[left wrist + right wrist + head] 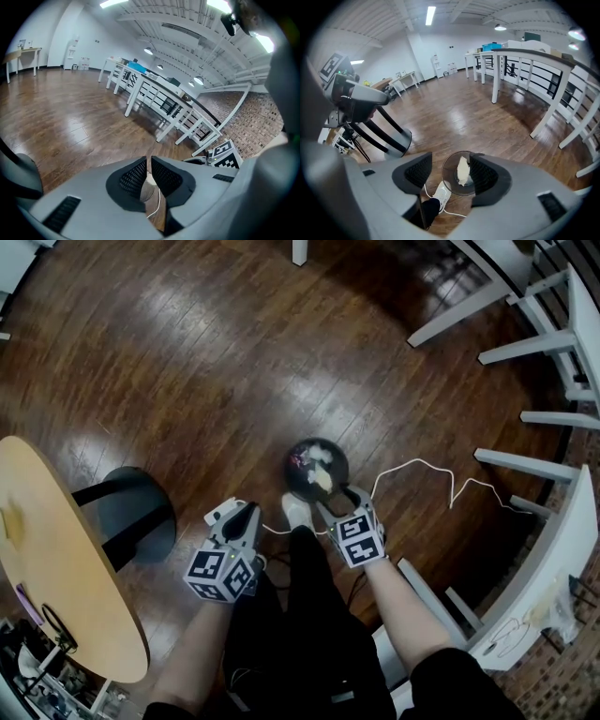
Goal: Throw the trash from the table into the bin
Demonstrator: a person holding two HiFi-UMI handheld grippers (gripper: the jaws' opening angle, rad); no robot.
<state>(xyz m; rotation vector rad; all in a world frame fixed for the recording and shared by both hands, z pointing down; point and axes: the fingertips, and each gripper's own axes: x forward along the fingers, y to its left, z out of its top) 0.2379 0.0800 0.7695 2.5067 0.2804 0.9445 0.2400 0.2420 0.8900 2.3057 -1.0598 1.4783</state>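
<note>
The small round black bin [298,452] stands on the wooden floor just ahead of my feet, with crumpled trash [322,478] inside it. My right gripper [339,499] hangs over the bin's near edge. In the right gripper view its jaws [450,162] stand open, and a pale scrap [462,170] shows between them, down inside the bin [449,174], touching neither pad. My left gripper [246,513] is left of the bin. Its jaws [149,162] are shut to a thin slit with nothing in them.
An oval wooden table [70,568] on a dark pedestal base [141,502] is at the left, with a yellowish scrap [13,521] on it. A white cable [422,468] trails across the floor past my white shoe [296,510]. White benches [553,521] line the right side.
</note>
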